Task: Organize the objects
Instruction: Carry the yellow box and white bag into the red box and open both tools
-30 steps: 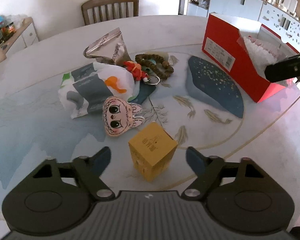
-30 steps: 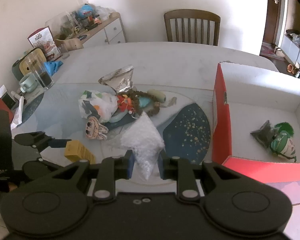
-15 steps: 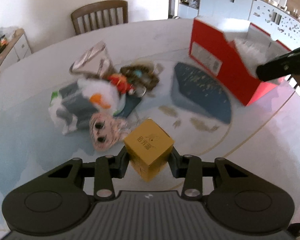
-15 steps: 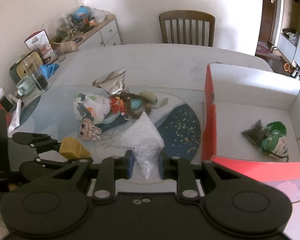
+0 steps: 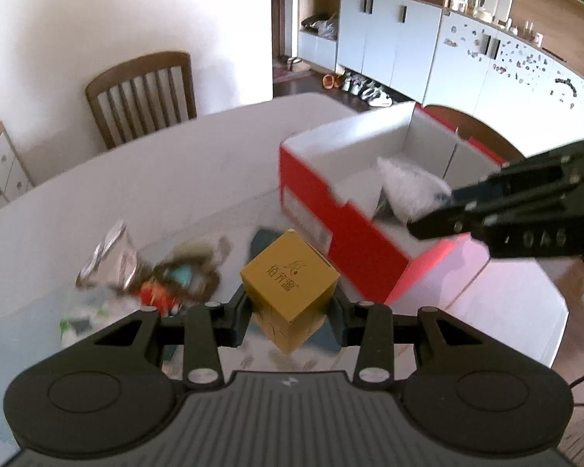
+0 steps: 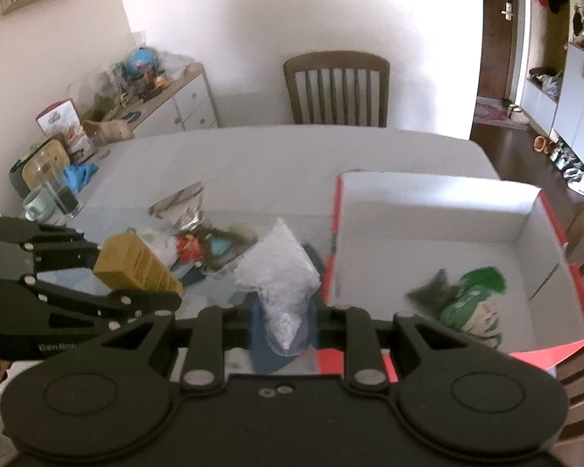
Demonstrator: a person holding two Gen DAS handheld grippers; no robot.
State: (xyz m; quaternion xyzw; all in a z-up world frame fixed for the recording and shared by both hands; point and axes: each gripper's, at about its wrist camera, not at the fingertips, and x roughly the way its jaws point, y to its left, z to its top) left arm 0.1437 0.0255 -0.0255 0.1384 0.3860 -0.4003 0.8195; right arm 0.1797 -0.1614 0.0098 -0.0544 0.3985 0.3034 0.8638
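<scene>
The left gripper (image 5: 290, 313) pinched a yellow box (image 5: 289, 290) clear above the table (image 5: 175, 179). The right gripper (image 6: 283, 321) clamped a clear plastic bag (image 6: 278, 272) beside the red shoebox (image 6: 428, 210), which held a green packet (image 6: 473, 303).
</scene>
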